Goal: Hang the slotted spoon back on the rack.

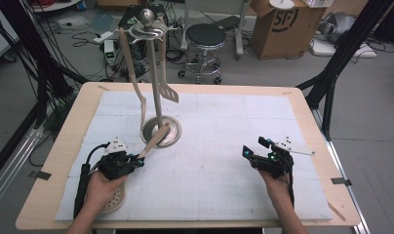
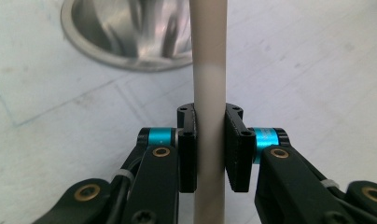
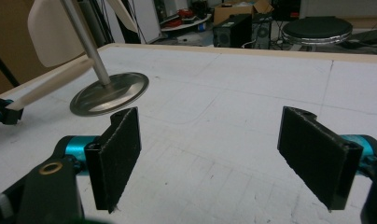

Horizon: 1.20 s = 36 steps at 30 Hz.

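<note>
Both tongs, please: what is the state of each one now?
Left tongs: closed on the beige utensil handle.
Right tongs: open, holding nothing.

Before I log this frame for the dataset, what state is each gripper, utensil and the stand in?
Left gripper: shut on the beige utensil handle.
Beige utensil handle: clamped between the jaws, pointing toward the stand's base.
Right gripper: open, holding nothing.
Utensil stand: upright on the white mat.
Slotted spatula: hanging from the stand's top.
Second beige utensil: hanging from the stand.
</note>
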Motion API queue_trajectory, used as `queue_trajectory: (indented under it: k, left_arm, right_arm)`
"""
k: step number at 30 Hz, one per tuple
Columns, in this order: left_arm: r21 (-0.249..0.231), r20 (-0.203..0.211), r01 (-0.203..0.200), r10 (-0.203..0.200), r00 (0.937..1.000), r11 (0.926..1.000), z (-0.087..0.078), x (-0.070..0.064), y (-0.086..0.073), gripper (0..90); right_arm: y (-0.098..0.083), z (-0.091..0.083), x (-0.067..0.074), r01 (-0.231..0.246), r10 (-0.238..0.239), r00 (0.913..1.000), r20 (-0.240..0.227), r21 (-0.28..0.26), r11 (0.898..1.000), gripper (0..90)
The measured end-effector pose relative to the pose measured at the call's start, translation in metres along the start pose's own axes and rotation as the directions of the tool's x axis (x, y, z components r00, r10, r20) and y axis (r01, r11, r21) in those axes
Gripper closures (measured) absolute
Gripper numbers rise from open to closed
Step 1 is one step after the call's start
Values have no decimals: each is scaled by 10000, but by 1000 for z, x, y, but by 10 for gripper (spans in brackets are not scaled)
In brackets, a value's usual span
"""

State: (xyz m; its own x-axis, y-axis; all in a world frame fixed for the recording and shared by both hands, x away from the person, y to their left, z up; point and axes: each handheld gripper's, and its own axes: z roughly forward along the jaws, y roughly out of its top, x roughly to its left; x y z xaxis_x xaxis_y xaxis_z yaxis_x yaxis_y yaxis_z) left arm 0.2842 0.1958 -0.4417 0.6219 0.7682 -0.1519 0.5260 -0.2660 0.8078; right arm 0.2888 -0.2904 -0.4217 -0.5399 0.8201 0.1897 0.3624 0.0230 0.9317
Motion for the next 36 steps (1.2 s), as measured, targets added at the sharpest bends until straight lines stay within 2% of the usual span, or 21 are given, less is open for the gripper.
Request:
queue_trajectory:
  k: [2,4,7,11,14,21,23,25,28,31,33,36]
  left_arm:
    - [-558,-96,-135,129,9999,9984,-7,-4,4,778]
    - [-1379,69,72,-63,10000,9904,-14,-5,7,778]
    - [-2362,202,155,-110,9997,9716,-21,-7,11,778]
    - [-3262,217,42,30,9998,9453,-27,-12,17,778]
    - [-3713,257,30,70,9996,9285,-29,-16,21,778]
    - [-4323,414,165,15,9991,9016,-38,-19,26,779]
    - [-4596,623,341,-61,9980,8875,-42,-18,29,778]
    - [-4861,613,352,-61,9981,8732,-47,-18,35,778]
    - [-5277,706,490,-136,9974,8480,-54,-17,44,778]
    - [-5802,893,696,-215,9958,8115,-62,-16,54,778]
    - [-6092,942,707,-165,9954,7898,-66,-16,61,778]
    - [-6392,956,763,-194,9952,7653,-70,-15,71,777]
  right_arm:
    - [0,0,1,12,-12,10000,18,-9,10000,204]
    - [0,0,1,35,-35,10000,1,19,10000,204]
    - [0,0,0,7,-7,10000,28,-1,10000,204]
    - [0,0,0,18,-18,10000,15,-12,10000,204]
    - [0,0,-1,36,-35,10000,48,-40,10000,204]
    - [0,-1,-1,-3,3,10000,42,-40,10000,204]
    - [0,0,0,27,-27,10000,38,-34,10000,204]
    - [0,0,0,-20,20,10000,24,-9,10000,204]
    - [0,-1,0,7,-7,10000,34,-55,10000,204]
    - [0,-1,-1,13,-13,10000,24,-78,10000,204]
    - [0,-1,-1,-34,34,10000,26,-58,10000,204]
    - [0,-1,-1,-15,15,10000,10,-61,10000,204]
